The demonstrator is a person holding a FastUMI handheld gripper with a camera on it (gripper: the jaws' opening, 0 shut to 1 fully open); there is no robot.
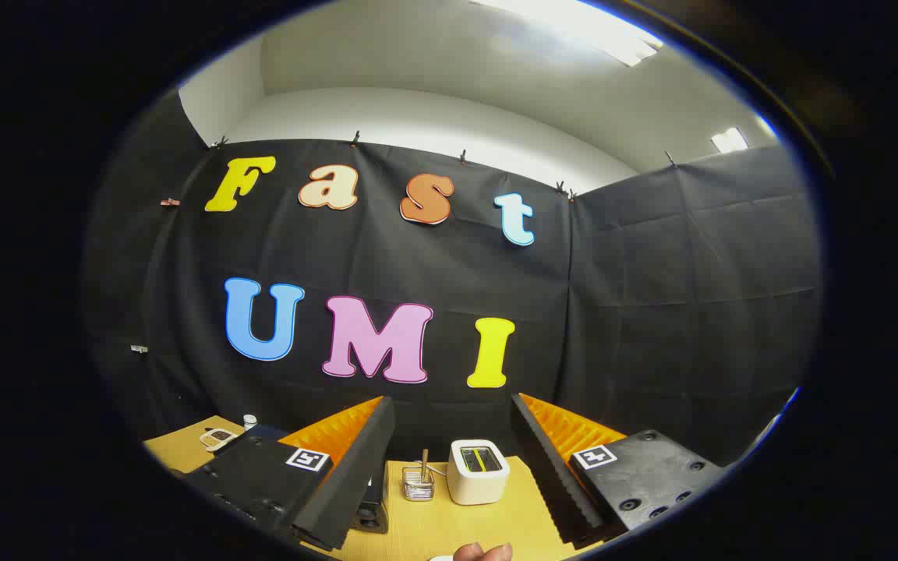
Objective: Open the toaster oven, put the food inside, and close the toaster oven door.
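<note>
We see the counter (449, 522) low in view, mostly cut off; the camera is pitched up toward the booth wall. Gripper (453, 467) fingers stand wide apart, holding nothing, likely ready for an approach. Beyond and between them sits a small white appliance (478, 471) with a dark top opening; we can't tell if it is the toaster oven, no door visible. Beside it, a clear holder (418, 483) with a stick. Food: can't make out. Fingertips of a hand (482, 552) nearest us, cut off.
</note>
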